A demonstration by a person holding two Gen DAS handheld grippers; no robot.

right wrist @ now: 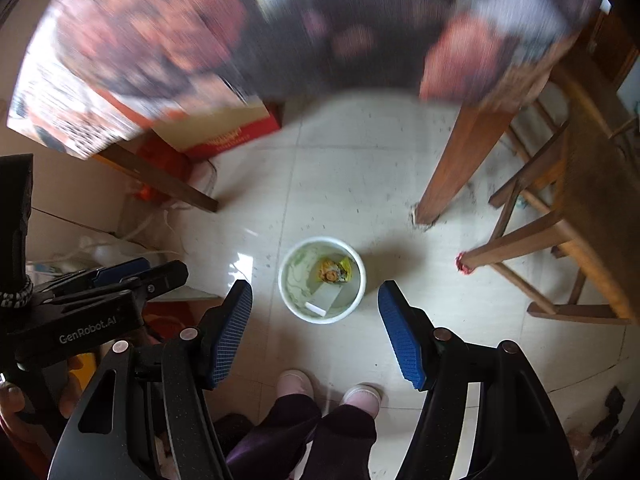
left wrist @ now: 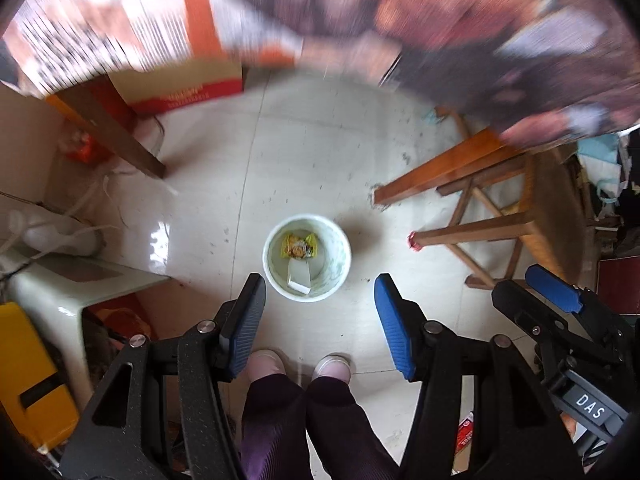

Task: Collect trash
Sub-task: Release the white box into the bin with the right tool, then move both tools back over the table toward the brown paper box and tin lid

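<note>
A white round bin (left wrist: 267,256) stands on the pale tiled floor; it also shows in the right wrist view (right wrist: 362,276). Inside it lie a yellow snack wrapper (left wrist: 299,246) (right wrist: 335,270) and a white paper scrap (left wrist: 299,278) (right wrist: 326,300). My left gripper (left wrist: 320,320) is open and empty, held high above the bin. My right gripper (right wrist: 316,328) is open and empty too, also above the bin. The right gripper shows at the right edge of the left wrist view (left wrist: 554,290); the left one shows at the left of the right wrist view (right wrist: 120,276).
A table with a flowered cloth (left wrist: 460,20) overhangs the far side, on wooden legs (left wrist: 436,172) (right wrist: 452,172). A wooden stool (left wrist: 520,220) (right wrist: 560,240) stands right. A red-and-tan box (left wrist: 188,88) (right wrist: 224,132) lies far left. A white stool (left wrist: 80,280) and cables are at left. My feet (left wrist: 300,364) are below.
</note>
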